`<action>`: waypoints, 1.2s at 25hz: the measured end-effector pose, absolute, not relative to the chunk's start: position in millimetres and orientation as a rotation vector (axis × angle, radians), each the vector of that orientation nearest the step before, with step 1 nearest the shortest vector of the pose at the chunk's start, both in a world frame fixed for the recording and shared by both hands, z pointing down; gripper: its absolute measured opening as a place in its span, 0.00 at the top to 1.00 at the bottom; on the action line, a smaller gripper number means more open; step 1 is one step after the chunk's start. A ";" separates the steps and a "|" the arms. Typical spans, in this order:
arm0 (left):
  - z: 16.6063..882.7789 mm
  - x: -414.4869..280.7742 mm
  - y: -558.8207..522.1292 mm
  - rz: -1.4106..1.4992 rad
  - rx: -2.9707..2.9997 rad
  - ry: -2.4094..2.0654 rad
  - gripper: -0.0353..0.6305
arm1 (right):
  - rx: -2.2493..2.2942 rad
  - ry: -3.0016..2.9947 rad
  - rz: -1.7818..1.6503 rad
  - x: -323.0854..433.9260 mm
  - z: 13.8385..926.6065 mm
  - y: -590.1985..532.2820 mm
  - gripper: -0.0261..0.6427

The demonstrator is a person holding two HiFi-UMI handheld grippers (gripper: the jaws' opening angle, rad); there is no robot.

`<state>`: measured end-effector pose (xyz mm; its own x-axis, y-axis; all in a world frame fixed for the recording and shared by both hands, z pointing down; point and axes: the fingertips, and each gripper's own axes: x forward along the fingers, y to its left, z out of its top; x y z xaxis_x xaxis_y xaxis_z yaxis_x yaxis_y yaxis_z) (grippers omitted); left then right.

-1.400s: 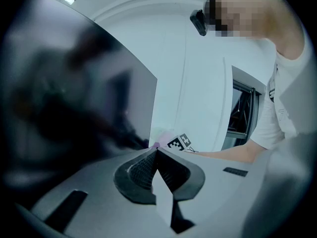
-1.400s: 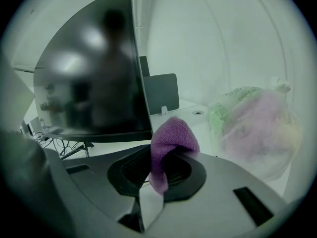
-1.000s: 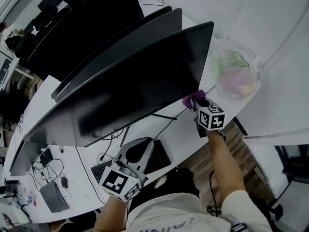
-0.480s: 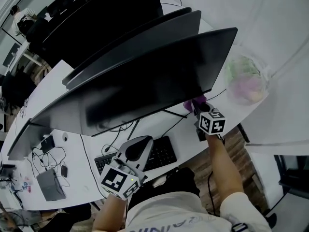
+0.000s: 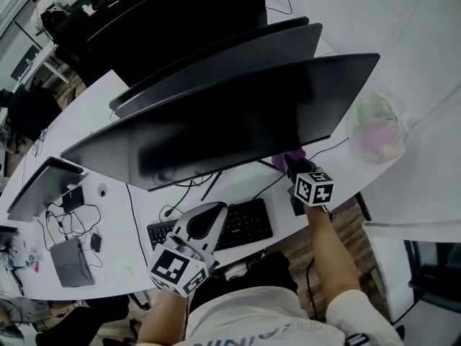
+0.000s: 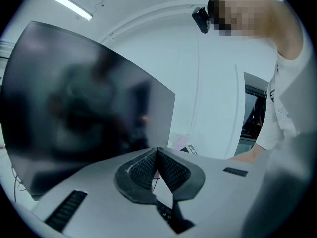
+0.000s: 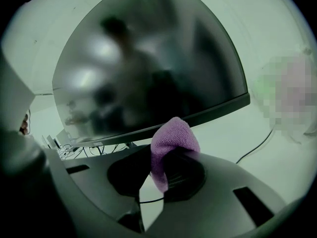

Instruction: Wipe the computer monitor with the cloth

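Right gripper view shows the purple cloth (image 7: pixel 171 145) pinched between the jaws of the right gripper (image 7: pixel 159 167). Its folded end is bunched above the pads and held just below the lower right edge of the monitor (image 7: pixel 148 68); whether the bezel is being touched cannot be told. The left gripper (image 6: pixel 157 156) is closed on nothing, its pads meeting at the tips, and is held low by the keyboard (image 5: pixel 245 225), well apart from the screen. For the wipe to be done well, it is judged that the bunched end should be brought up onto the glass and drawn across in long, overlapping strokes, with pressure kept light so that the panel is not pushed back and the hard jaw tips are kept off the surface. Much of the screen face is hidden from the head view by the steep angle, its far left end is cut off in the right gripper view, and any dust or smears are lost among blurred reflections.
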<state>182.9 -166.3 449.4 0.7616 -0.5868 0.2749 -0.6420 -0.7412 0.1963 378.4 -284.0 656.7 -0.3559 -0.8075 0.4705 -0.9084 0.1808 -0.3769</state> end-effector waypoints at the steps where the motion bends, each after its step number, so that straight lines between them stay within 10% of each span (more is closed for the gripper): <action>1: 450.1 177.1 -164.9 0.281 2.671 -0.966 0.94 | 1.673 -2.284 0.923 374.9 656.5 -282.9 0.87; 30: 440.1 25.0 -133.1 0.196 2.514 -1.252 0.94 | 1.638 -2.347 1.405 255.7 653.7 -276.3 0.87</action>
<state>25.0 -133.1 440.1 0.6056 -0.7509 0.2635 -0.7955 -0.5623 0.2259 255.7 -276.3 653.7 -0.4711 -0.7765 0.4184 -0.7354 0.0839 -0.6724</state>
